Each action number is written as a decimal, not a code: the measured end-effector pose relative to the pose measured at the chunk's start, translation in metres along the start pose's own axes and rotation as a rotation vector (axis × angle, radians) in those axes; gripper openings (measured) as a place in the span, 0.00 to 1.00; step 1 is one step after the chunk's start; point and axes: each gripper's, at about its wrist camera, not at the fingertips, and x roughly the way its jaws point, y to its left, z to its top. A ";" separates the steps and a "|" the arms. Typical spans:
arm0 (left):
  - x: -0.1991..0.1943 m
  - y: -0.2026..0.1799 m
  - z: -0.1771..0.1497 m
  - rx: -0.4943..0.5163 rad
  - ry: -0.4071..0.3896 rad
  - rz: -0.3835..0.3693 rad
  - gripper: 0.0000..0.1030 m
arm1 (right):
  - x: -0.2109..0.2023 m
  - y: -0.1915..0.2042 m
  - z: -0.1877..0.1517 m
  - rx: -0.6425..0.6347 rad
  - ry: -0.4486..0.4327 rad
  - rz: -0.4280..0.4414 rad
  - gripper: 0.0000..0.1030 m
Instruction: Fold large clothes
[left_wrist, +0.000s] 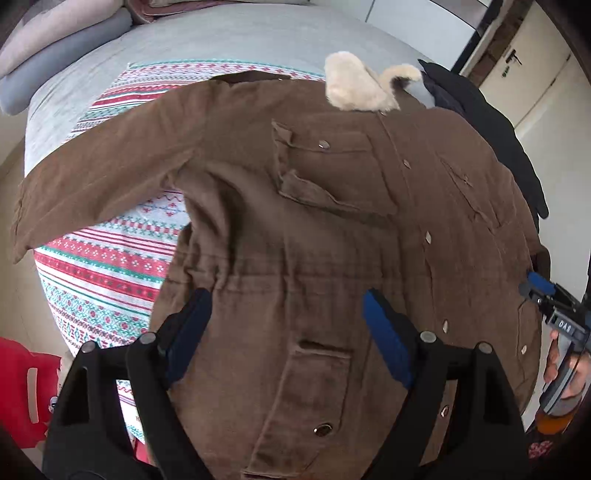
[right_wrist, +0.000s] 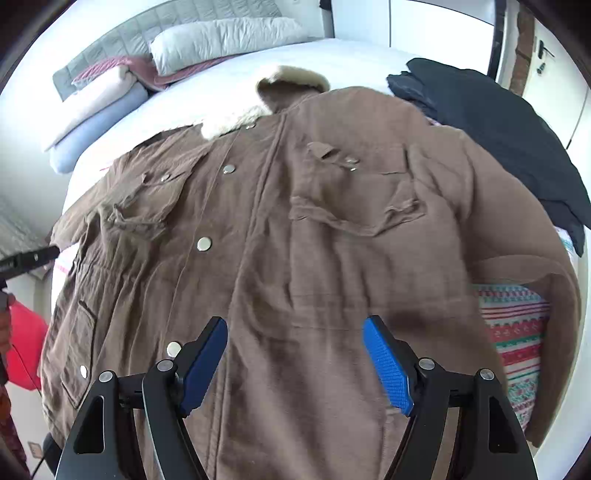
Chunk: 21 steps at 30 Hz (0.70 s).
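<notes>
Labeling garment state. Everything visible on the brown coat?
The brown coat lies front up, spread on a patterned blanket on the bed. Matte woven cloth, cream fleece collar, flapped chest pockets, lower pockets, metal snaps down the closed front, gathered waist. One sleeve is stretched outward. Dark clothes lie beside its other shoulder. Both grippers hover open.

The bed (right_wrist: 207, 99) carries a patterned blanket (left_wrist: 107, 258), brown coat (right_wrist: 314, 240), dark garment (right_wrist: 498, 122) and pillows (right_wrist: 221, 40).
</notes>
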 end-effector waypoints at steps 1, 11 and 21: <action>0.002 -0.013 -0.003 0.034 0.014 -0.009 0.82 | -0.008 -0.015 -0.002 0.023 -0.011 -0.010 0.75; 0.019 -0.095 -0.013 0.261 0.085 0.017 0.82 | -0.055 -0.211 -0.019 0.234 -0.022 -0.245 0.75; 0.043 -0.165 0.008 0.289 0.061 -0.085 0.82 | -0.016 -0.336 -0.014 0.344 -0.011 -0.114 0.74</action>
